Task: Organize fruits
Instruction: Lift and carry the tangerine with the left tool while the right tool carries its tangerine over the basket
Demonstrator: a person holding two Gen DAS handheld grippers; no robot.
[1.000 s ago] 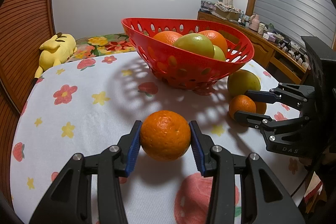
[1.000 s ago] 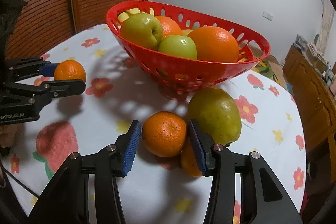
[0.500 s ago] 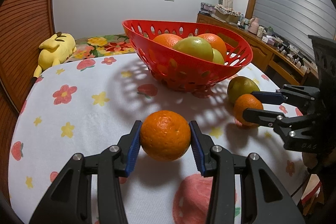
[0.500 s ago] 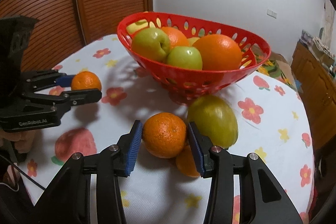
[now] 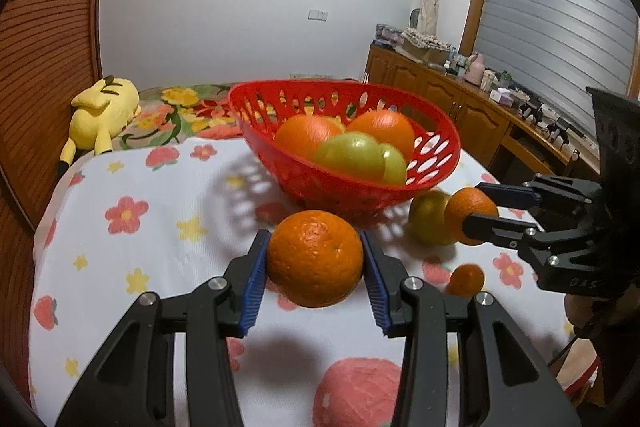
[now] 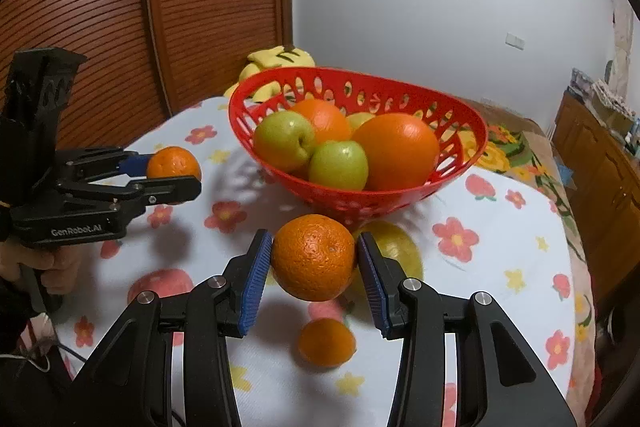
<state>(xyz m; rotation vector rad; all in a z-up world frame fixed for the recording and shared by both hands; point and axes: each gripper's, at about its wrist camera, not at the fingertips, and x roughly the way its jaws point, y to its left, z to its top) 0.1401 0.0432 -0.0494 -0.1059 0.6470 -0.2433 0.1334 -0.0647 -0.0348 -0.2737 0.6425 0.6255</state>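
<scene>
Left wrist view: the left gripper (image 5: 315,259) has its blue pads closed against both sides of an orange (image 5: 315,258), held clear of the floral tablecloth (image 5: 132,227) and facing the red basket (image 5: 344,183), presumably for carrying over its rim. Right wrist view: the right gripper (image 6: 314,258) likewise clamps a second orange (image 6: 314,257) above a small orange (image 6: 326,343) and a green fruit (image 6: 396,247) left on the cloth beside the basket.

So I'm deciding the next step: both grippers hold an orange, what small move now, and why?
Probably carry the left gripper forward over the red basket. Its orange is clamped and off the cloth, the basket has room, and the right gripper can follow with its orange.
</scene>
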